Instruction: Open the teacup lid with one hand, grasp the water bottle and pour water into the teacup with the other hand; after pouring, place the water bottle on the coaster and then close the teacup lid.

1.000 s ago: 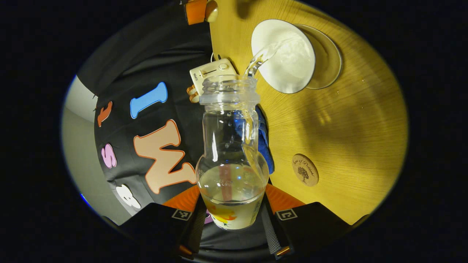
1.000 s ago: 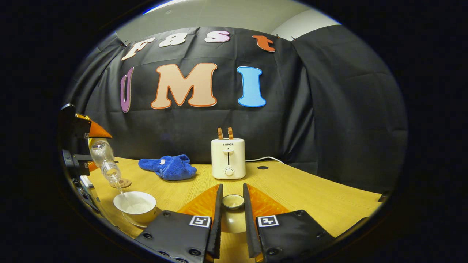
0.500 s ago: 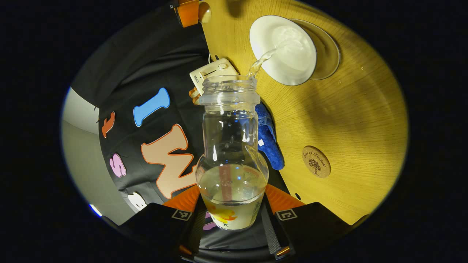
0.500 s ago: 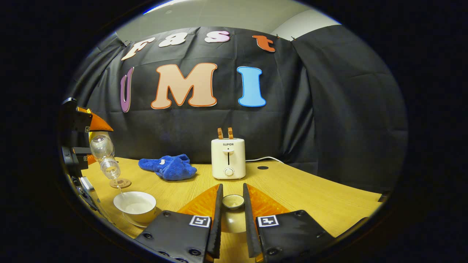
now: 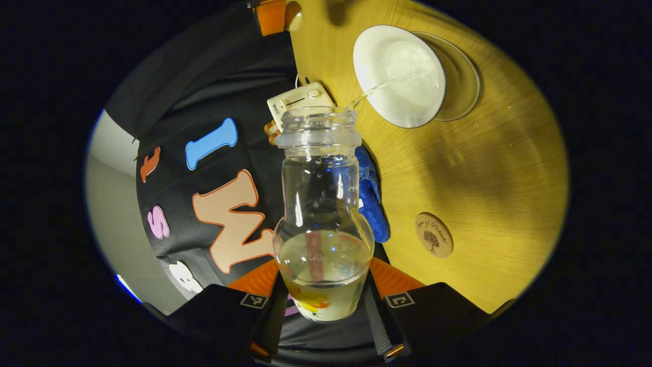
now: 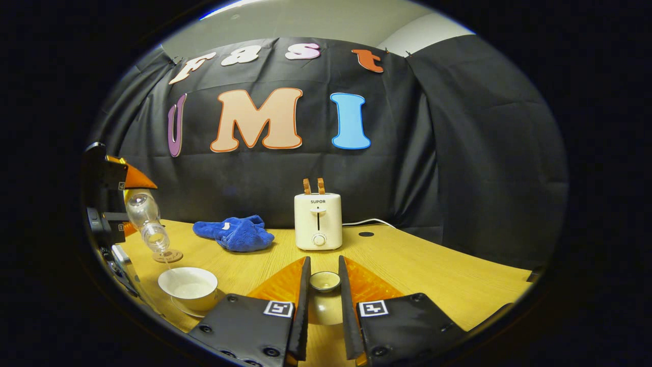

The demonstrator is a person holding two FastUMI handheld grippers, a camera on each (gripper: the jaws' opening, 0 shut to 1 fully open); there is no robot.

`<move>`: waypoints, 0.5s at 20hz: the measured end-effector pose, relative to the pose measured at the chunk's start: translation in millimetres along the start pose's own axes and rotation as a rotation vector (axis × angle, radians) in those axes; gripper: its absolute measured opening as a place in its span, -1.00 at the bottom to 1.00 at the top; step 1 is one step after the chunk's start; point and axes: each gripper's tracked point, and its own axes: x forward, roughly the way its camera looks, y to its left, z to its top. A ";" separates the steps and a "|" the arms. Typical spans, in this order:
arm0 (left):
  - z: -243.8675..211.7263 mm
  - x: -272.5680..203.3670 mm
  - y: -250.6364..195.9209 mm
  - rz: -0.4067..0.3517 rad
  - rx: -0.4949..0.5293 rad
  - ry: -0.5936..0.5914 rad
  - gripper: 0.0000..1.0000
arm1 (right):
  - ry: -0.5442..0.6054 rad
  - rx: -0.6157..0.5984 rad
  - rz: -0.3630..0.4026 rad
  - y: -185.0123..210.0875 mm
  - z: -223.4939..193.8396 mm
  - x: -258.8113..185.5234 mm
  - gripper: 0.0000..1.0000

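Note:
My left gripper (image 5: 321, 311) is shut on a clear water bottle (image 5: 322, 214), held tilted with its open mouth toward the white teacup (image 5: 400, 76) on its saucer (image 5: 466, 86). A thin stream of water runs from the mouth into the cup. The round wooden coaster (image 5: 434, 235) lies on the table beside the bottle. In the right gripper view, my right gripper (image 6: 323, 306) is shut on the teacup lid (image 6: 324, 281) by its knob, held above the table. The teacup (image 6: 188, 288) sits at lower left there, under the tilted bottle (image 6: 147, 224) and the left gripper (image 6: 109, 178).
A white toaster (image 6: 318, 220) with its cord stands at the back of the wooden table (image 6: 417, 265). A blue cloth (image 6: 235, 234) lies left of it. The black booth wall hangs behind the table.
The water stream from the bottle has thinned to a trickle. The bottle has tipped back slightly. My right gripper and the lid have not moved.

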 end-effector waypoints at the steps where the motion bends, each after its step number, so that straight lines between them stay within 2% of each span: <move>1: -0.1 0.0 -5.3 -0.008 -0.036 -0.002 0.35 | 0.000 0.000 0.000 0.3 -0.1 0.3 -0.36; 3: 0.4 1.6 -11.1 -0.003 -0.119 -0.013 0.34 | 0.000 0.000 0.000 0.0 0.3 0.0 -0.36; 10: 11.8 5.0 -44.8 -0.084 -0.557 -0.065 0.35 | 0.000 0.000 0.001 0.5 -0.3 0.0 -0.35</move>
